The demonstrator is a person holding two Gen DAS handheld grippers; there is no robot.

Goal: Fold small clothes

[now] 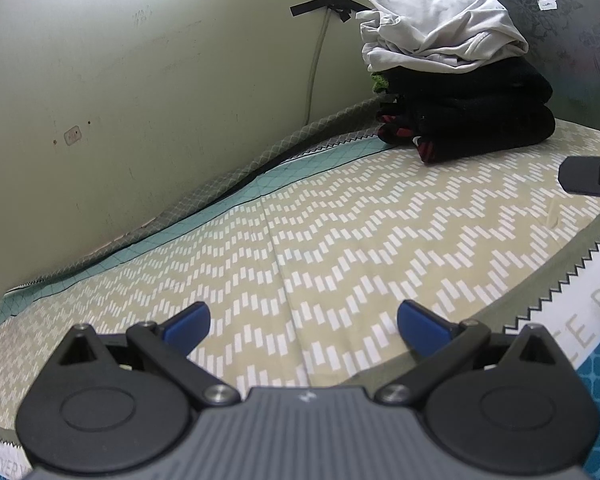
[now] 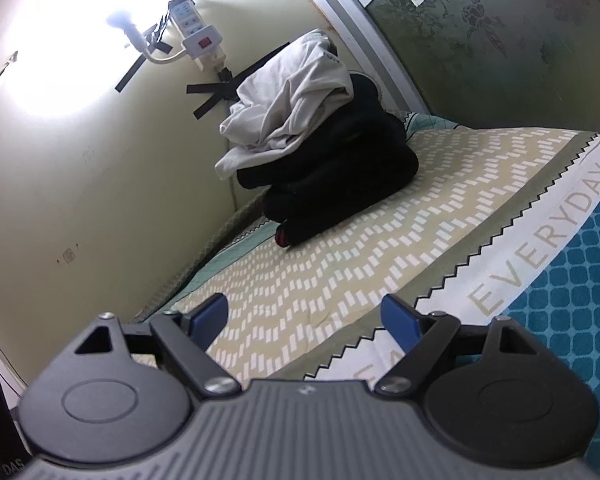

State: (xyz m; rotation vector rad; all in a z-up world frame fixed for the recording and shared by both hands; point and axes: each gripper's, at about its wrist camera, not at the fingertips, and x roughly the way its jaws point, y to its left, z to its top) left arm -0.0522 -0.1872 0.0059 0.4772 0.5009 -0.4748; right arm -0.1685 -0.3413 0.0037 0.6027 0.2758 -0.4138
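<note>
1. Two claws are hovering low over the bed (image 1: 340, 240), each with its blue pads spread apart and nothing between them: left claw (image 1: 303, 322), right claw (image 2: 305, 316).
2. Clothes are sitting in one pile (image 1: 452, 92) at the far end of the bed, against the wall (image 1: 140, 80) and well apart from both claws. A white garment (image 1: 440, 36) is lying loose and rumpled on top; black garments (image 1: 468, 120) beneath are looking folded, with red trim showing at the near left edge.
3. Patterned bedding near the claws is lying bare; no garment is spread there.
4. Stage is reading two ways: a folded stack with its last piece dropped on top, or a heap waiting to be drawn from.
5. Risks, as I am judging them: the white piece is overhanging the stack, so any tug could be dragging the black layers open or tipping the pile. A cable (image 1: 316, 64) is hanging down the wall just behind the pile; a far reach could be snagging it.
</note>
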